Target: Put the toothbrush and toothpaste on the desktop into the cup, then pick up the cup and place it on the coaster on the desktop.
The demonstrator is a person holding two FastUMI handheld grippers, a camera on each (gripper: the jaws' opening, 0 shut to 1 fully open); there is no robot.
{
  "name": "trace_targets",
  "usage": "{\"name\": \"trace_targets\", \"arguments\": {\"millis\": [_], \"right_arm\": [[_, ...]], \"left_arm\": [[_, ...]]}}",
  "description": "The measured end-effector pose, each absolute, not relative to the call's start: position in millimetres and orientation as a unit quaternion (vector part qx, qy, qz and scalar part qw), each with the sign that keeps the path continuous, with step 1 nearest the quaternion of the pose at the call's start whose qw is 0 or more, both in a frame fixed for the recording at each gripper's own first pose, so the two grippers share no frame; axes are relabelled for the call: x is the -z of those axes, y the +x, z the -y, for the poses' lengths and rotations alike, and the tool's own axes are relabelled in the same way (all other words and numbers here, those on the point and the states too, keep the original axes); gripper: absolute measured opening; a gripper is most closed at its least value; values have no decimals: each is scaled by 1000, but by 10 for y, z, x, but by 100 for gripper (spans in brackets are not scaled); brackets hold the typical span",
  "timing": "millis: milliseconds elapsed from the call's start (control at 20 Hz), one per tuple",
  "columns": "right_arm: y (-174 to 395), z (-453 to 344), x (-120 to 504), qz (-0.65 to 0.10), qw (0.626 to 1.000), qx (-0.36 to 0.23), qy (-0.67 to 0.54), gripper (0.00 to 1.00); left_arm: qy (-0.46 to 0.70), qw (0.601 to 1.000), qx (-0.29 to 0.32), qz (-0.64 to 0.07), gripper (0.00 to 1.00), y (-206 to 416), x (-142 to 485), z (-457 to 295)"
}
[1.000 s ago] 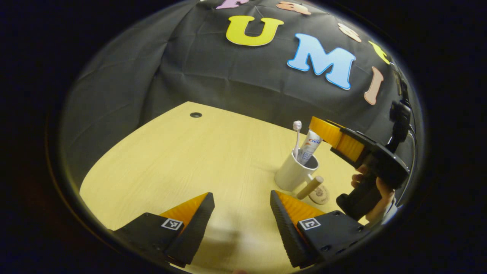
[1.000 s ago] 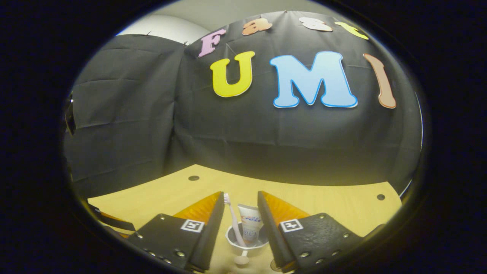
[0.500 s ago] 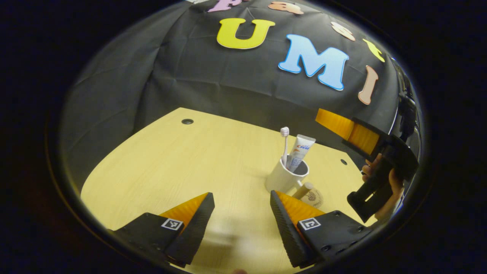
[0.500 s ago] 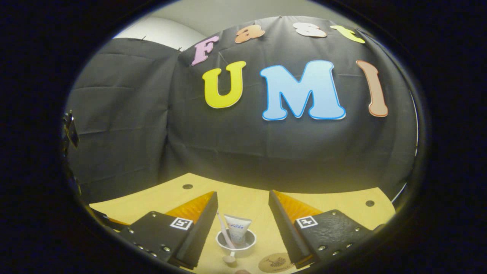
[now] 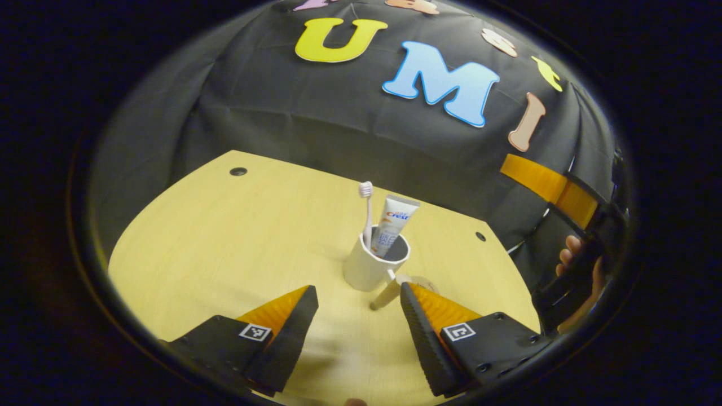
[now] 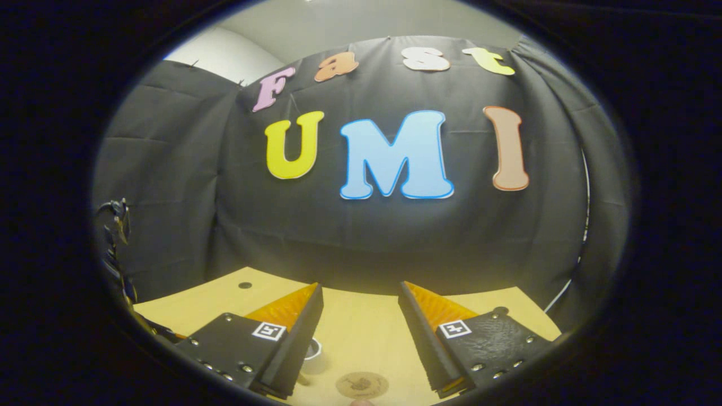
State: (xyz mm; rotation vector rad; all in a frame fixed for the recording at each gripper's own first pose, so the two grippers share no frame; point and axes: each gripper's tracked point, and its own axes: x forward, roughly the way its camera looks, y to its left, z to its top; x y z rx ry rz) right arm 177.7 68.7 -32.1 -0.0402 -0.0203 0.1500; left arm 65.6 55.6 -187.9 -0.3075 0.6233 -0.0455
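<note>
**Two items in the cup, coaster unused**

Two views guide us. In the left gripper view our left gripper (image 5: 358, 316) gapes wide and empty before the white cup (image 5: 369, 265), where the toothbrush (image 5: 366, 211) and toothpaste (image 5: 395, 225) stand upright; its wooden handle (image 5: 386, 290) juts toward us. Tilting the cup in a lift could spill both.

In the right gripper view our right gripper (image 6: 361, 327) is wide, empty, above the coaster (image 6: 362, 385), beside the cup.

A white cup (image 5: 369, 265) is standing upright ahead of the left gripper (image 5: 359, 316), holding an upright toothbrush (image 5: 366, 211) and toothpaste (image 5: 393, 224); the round coaster (image 6: 361, 385) is lying beside it.
</note>
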Motion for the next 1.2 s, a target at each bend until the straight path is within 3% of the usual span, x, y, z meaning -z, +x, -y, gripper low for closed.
{"name": "trace_targets", "arguments": {"millis": [150,200,300,400,450,500,650,700,900,1050,1100,1200], "right_arm": [[1668,-397,295,11,999,-47,-20,82],[1646,-306,291,11,999,-39,-20,82],[1579,-194,280,9,999,-34,-13,83],[1522,-63,274,7,1000,-26,-4,83],[1491,15,251,9,1000,-18,-3,83],[1461,86,240,10,1000,-12,-4,83],[1342,294,217,8,1000,2,-8,83],[1325,357,222,6,1000,4,-10,83],[1198,653,183,2,1000,27,-16,83],[1169,875,151,4,999,50,-19,84],[1154,935,161,3,998,55,-16,84],[1166,1027,182,0,998,64,-7,84]], "left_arm": [[-142,938,33,-314,94,712,1880,-391],[-140,937,35,-319,89,723,1884,-348],[-139,932,37,-332,95,735,1921,-282],[-136,927,41,-348,95,766,1976,-194],[-136,922,47,-360,90,769,2021,-130],[-137,916,52,-373,99,774,2056,-62],[-130,906,59,-399,95,853,2153,75],[-125,902,58,-410,90,885,2215,96],[-141,880,44,-452,99,979,2407,168],[-141,873,28,-466,90,1086,2492,139],[-138,872,24,-470,95,1132,2513,119],[-138,869,18,-474,95,1234,2547,113]]}}
